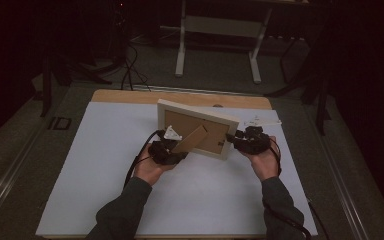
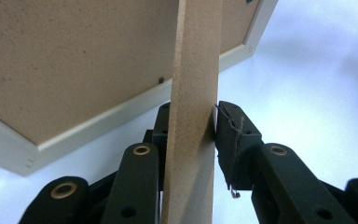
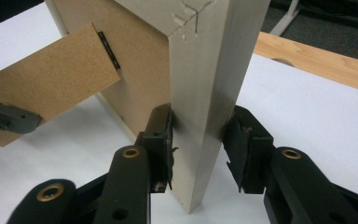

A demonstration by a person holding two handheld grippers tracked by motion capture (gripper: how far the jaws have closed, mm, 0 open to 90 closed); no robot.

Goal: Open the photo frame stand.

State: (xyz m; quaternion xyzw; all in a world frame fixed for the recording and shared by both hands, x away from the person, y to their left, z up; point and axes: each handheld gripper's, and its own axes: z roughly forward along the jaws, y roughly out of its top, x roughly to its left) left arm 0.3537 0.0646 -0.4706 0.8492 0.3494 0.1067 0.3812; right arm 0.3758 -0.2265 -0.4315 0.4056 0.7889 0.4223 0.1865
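The left claw [image 2: 191, 135] is clamped on the single brown stand flap [image 2: 193, 93] hinged to the back of one picture frame [image 1: 198, 128]. The right claw [image 3: 198, 140] pinches that frame's pale side rail. The frame stands upright on the white surface [image 1: 105, 165], between two hands.

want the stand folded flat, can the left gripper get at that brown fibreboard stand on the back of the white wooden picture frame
Probably yes: the left gripper already has the brown fibreboard stand between its jaws, pads on both faces, with nothing in the way.
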